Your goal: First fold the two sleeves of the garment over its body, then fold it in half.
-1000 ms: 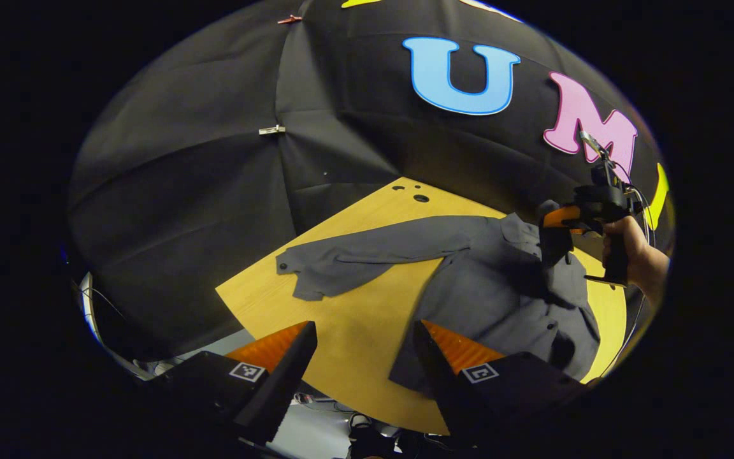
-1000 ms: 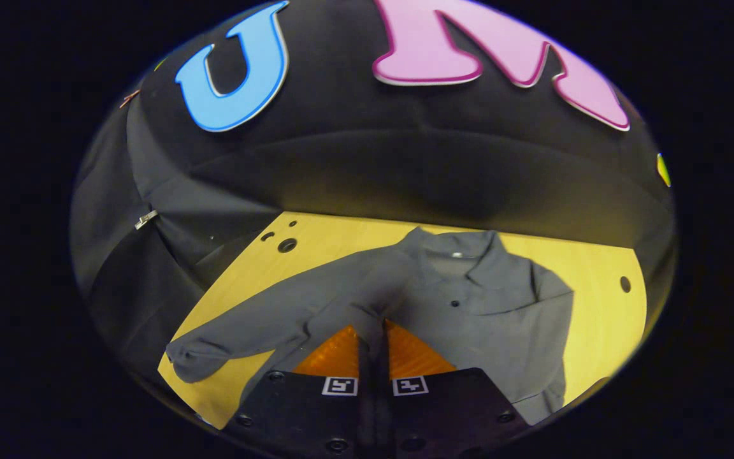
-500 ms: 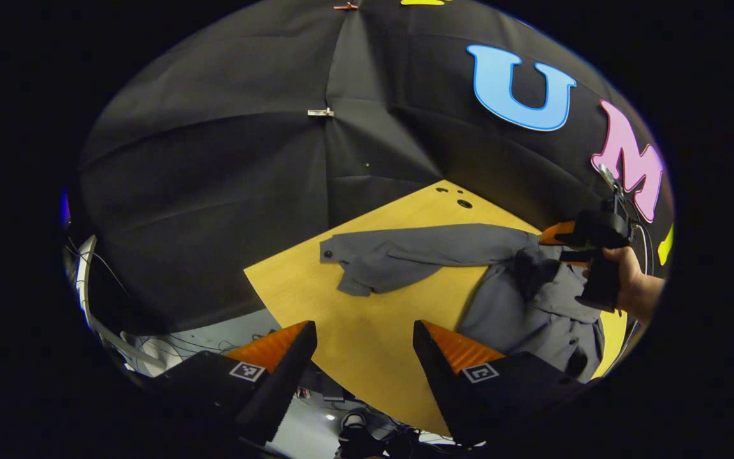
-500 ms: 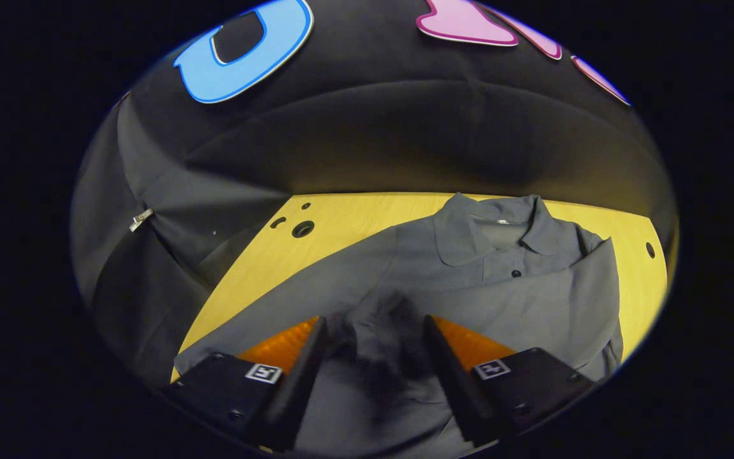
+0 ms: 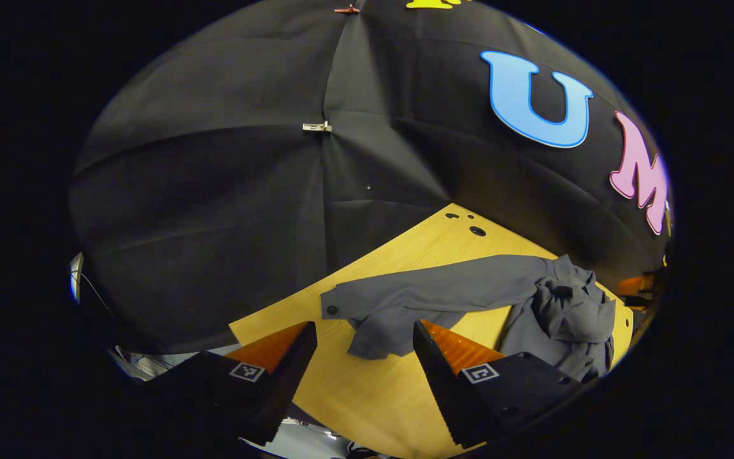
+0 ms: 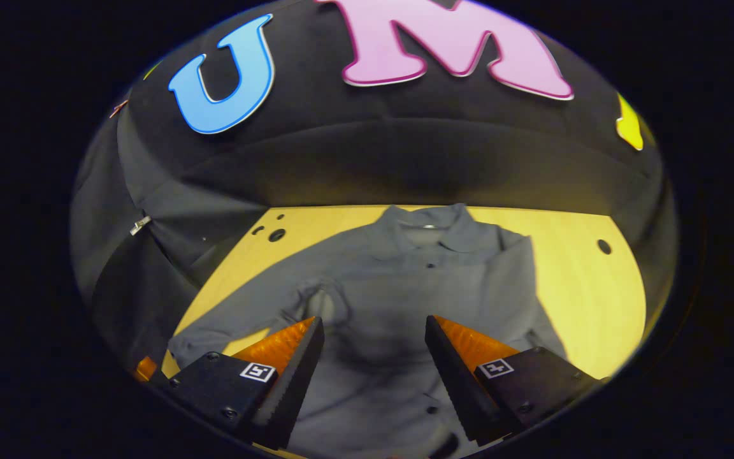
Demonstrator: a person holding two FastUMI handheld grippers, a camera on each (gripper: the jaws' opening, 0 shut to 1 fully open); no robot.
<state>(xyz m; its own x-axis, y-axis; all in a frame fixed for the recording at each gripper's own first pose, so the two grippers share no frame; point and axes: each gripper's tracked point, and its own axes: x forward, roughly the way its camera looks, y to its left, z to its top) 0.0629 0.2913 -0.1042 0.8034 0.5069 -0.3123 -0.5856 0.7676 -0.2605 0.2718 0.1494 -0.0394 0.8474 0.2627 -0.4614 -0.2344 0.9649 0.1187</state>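
Grey long-sleeved garment (image 6: 405, 299) lying on the yellow wooden surface (image 6: 571, 287), collar toward the booth's black cloth wall (image 6: 405, 159), buttoned front facing up. In the right gripper view, right sleeve (image 6: 526, 287) already laid over the body along the right edge. Left sleeve (image 5: 431, 296) stretched out flat to the side on the surface, cuff (image 5: 335, 304) with a dark button near the surface's edge, in the left gripper view. Cloth bunched and wrinkled at the left shoulder (image 5: 564, 306), where sleeve meets body.

Left tongs (image 5: 362, 357) wide apart, holding nothing, hovering just above the outstretched sleeve, one finger (image 5: 443, 357) overlapping the sleeve's lower fold in the picture; contact with the cloth not possible to tell. Right tongs (image 6: 373, 357) also wide apart and empty, above the lower middle of the garment's body, cloth visible between the two fingers.

Several dark round holes (image 5: 476, 231) in the surface near the far corner. Small metal clip (image 5: 316, 127) on the seam of the black wall.
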